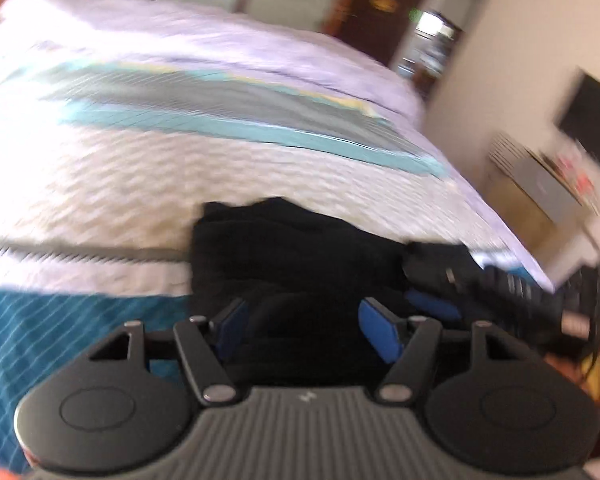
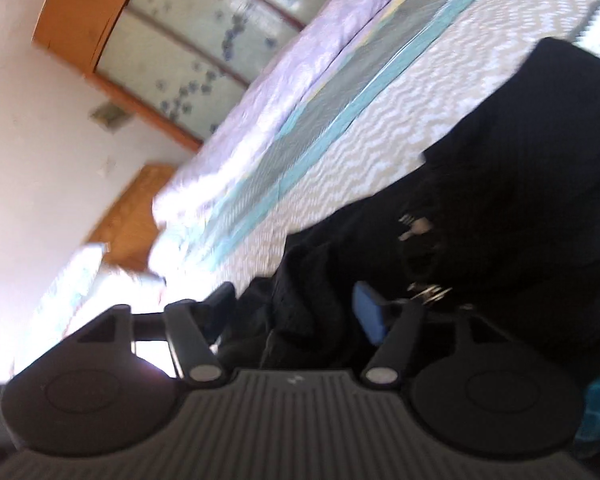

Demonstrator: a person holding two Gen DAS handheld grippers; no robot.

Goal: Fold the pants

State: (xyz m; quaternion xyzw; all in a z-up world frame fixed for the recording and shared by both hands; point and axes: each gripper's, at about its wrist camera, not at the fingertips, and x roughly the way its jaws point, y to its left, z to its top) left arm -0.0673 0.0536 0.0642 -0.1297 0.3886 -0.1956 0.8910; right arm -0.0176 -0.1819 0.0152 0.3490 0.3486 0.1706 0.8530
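**Ana:** On the bed (image 1: 140, 168), near its front edge, where exactly do the pants sit?

**Me:** The black pants (image 1: 284, 248) lie bunched on the white wavy-patterned cover, just past the teal striped band along the near edge. My left claw (image 1: 304, 324) sits right at them, its two blue pads (image 1: 380, 334) spread wide with dark cloth filling the gap between them. The picture is smeared, so I cannot tell whether the pads press the cloth.

**Ana:** And the other one?

**Me:** My right claw (image 2: 300, 308) is tilted hard, so the bed runs diagonally through its view. A ridge of the pants (image 2: 520, 160) stands between its fingers, and one blue pad (image 2: 370, 316) shows on the right side, apart from the left finger. The gap is wide; whether it grips the fold I cannot tell. From the left view, the right claw (image 1: 432, 304) appears at the right end of the pants, with its dark body beyond it.

**Ana:** Anything else around?

**Me:** A lilac quilt (image 1: 228, 48) lies across the far part of the bed, with a grey and turquoise panel (image 1: 204, 104) in front of it. The right view shows a wooden-framed wardrobe (image 2: 188, 48) with flowered glass panels behind the bed, and a wooden nightstand (image 2: 132, 216) by the wall.
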